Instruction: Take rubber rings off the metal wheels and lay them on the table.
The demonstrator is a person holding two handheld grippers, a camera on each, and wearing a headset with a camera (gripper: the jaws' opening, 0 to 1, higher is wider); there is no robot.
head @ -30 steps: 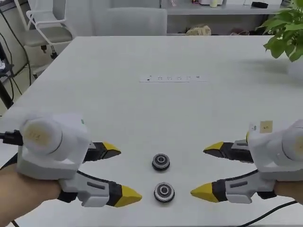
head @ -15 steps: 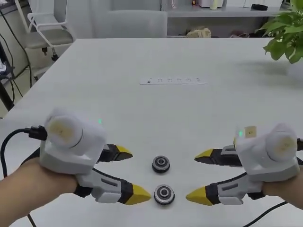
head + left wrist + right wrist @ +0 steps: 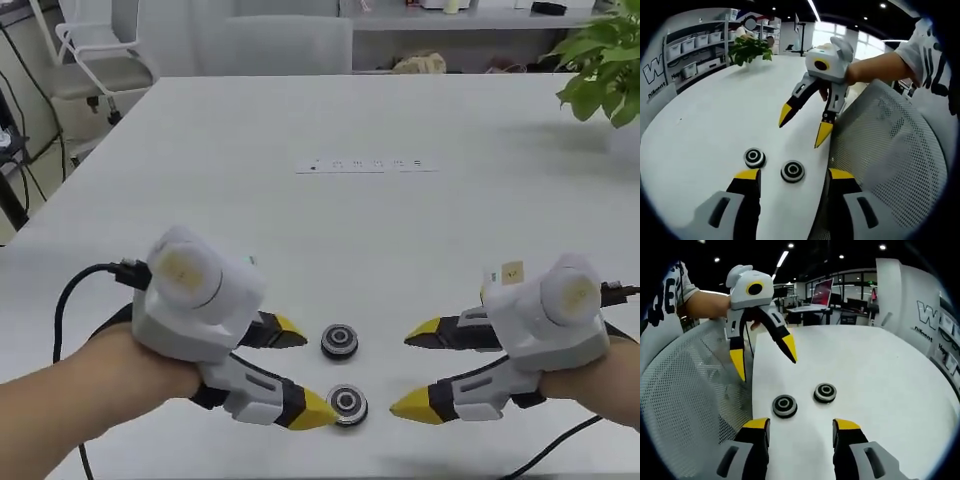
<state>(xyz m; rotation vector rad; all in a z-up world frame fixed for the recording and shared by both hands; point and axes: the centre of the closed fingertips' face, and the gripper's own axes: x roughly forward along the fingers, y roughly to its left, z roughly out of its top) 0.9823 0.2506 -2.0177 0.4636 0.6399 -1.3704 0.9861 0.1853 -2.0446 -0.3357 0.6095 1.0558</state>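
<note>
Head view: left tongs point(image 3: 310, 373), right tongs point(image 3: 408, 369) wide, now nearer metal wheels point(image 3: 340, 341); left tip maybe touching one.

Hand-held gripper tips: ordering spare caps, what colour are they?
Yellow, on left hand-held gripper and right hand-held gripper; clearest in head view.

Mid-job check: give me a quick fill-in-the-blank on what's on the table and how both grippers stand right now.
1. The table holds ___ metal wheels: a far wheel and a near wheel.
2. The left gripper and the right gripper both have their jaws ___.
3. Neither gripper holds anything; in the head view both wheels lie ___ the two grippers.

Missing words: two; open; between.
</note>
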